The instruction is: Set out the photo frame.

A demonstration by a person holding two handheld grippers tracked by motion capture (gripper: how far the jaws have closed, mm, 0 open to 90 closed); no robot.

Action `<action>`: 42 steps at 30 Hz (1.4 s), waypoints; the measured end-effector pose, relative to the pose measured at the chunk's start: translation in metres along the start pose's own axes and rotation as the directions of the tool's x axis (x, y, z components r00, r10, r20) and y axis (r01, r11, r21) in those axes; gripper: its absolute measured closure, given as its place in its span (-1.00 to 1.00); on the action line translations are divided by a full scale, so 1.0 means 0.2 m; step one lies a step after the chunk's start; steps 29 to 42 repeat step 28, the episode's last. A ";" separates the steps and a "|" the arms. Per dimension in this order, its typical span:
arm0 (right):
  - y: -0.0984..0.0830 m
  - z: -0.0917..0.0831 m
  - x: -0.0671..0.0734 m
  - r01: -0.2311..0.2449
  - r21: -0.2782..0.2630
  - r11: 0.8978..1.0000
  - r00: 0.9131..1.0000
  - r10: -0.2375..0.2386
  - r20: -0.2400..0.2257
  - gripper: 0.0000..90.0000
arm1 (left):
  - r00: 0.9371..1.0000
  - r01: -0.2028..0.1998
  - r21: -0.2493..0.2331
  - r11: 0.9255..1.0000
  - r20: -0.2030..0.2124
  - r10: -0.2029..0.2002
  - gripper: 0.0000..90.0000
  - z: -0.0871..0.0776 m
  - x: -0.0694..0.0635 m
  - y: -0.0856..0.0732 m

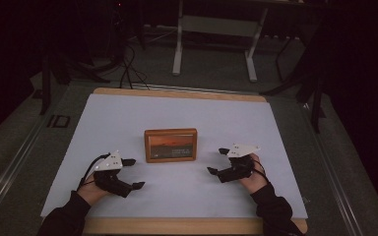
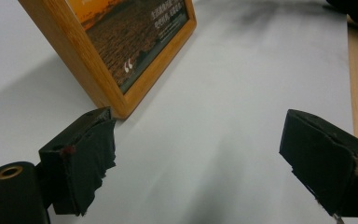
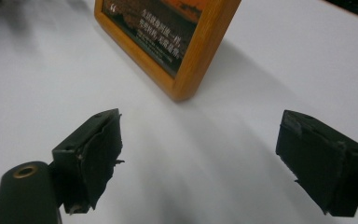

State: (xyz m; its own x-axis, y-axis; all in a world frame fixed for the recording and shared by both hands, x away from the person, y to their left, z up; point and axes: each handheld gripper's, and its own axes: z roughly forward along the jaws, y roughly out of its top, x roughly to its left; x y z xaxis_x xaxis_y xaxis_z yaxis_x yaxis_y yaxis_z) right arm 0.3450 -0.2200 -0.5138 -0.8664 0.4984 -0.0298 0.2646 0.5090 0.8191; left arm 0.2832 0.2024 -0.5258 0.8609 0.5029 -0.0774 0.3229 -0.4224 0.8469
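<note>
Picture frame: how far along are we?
Looks done: the picture frame stands upright mid-table on the white sheet. In hand: nothing; the left gripper and right gripper sit open, either side, apart from it. No further step is evident.

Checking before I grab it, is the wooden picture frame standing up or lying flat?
Standing upright: the picture frame faces the person, bottom edge on the white table.

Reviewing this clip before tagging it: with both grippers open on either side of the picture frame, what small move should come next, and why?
Probably bring the right gripper in toward the near right corner of the wooden picture frame. Both it and the left gripper stand open, nothing between their jaws, apart from the frame, which stands upright on the white table.
</note>
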 end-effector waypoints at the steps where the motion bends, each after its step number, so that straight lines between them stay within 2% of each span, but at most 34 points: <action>1: -0.01 0.00 0.00 -0.002 0.005 1.000 1.000 0.002 -0.006 -0.68 | 1.000 0.003 0.001 1.000 0.002 -0.003 -0.76 0.00 0.00 0.00; 6: -0.06 -0.02 0.01 -0.034 0.007 0.999 0.999 0.035 -0.031 -0.65 | 1.000 0.004 -0.001 1.000 0.004 -0.004 -0.76 0.00 0.00 -0.01; 13: -0.12 -0.08 0.04 -0.042 0.005 0.999 0.999 0.042 0.000 -0.69 | 1.000 0.006 0.000 1.000 0.004 -0.006 -0.76 0.00 0.00 -0.01; 17: -0.14 -0.12 0.03 -0.073 -0.026 0.997 0.997 0.073 -0.010 -0.68 | 1.000 0.006 -0.004 1.000 0.003 -0.006 -0.76 0.00 0.00 -0.01; 23: -0.15 -0.12 0.03 -0.093 -0.021 0.995 0.996 0.093 -0.001 -0.68 | 1.000 0.006 -0.001 1.000 -0.003 -0.006 -0.76 0.00 0.00 -0.01; 28: -0.15 -0.12 0.04 -0.069 -0.020 0.997 0.997 0.069 0.021 -0.68 | 1.000 0.004 0.002 1.000 -0.004 -0.004 -0.76 0.01 0.00 -0.01; 42: -0.15 -0.12 0.04 -0.069 -0.020 0.997 0.997 0.069 0.021 -0.68 | 1.000 0.004 0.002 1.000 -0.004 -0.004 -0.76 0.01 0.00 -0.01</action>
